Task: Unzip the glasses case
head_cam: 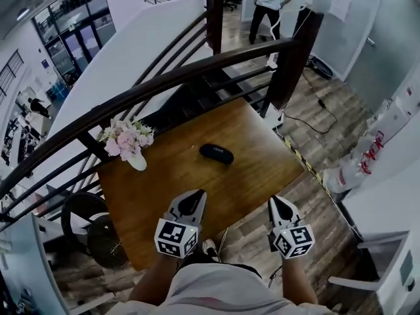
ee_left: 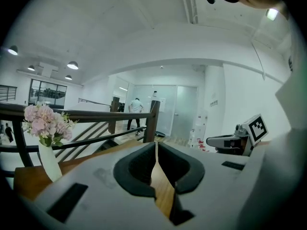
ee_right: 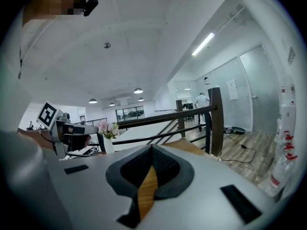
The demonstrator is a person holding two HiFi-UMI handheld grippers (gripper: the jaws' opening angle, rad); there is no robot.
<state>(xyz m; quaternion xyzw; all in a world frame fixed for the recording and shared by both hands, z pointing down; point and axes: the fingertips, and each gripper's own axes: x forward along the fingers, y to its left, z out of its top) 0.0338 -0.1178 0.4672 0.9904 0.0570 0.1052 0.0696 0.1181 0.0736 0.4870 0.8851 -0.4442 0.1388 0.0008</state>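
Observation:
A black zipped glasses case [head_cam: 216,153] lies near the middle of the wooden table [head_cam: 262,169]. My left gripper [head_cam: 195,196] hovers over the table's near edge, shut with nothing in it. My right gripper [head_cam: 277,203] hangs at the table's near right corner, also shut and empty. Both stay well short of the case. In the left gripper view the left gripper [ee_left: 156,145] has its jaws meeting at the tips, and the case is hidden behind them. The right gripper view shows the right gripper [ee_right: 152,150] with its jaws together too.
A white vase of pink flowers [head_cam: 128,143] stands at the table's left side. A dark wooden railing [head_cam: 197,71] curves behind the table, with stairs beyond. A person [head_cam: 268,5] stands far off. White bottles with red print [head_cam: 367,156] lie on the floor at right.

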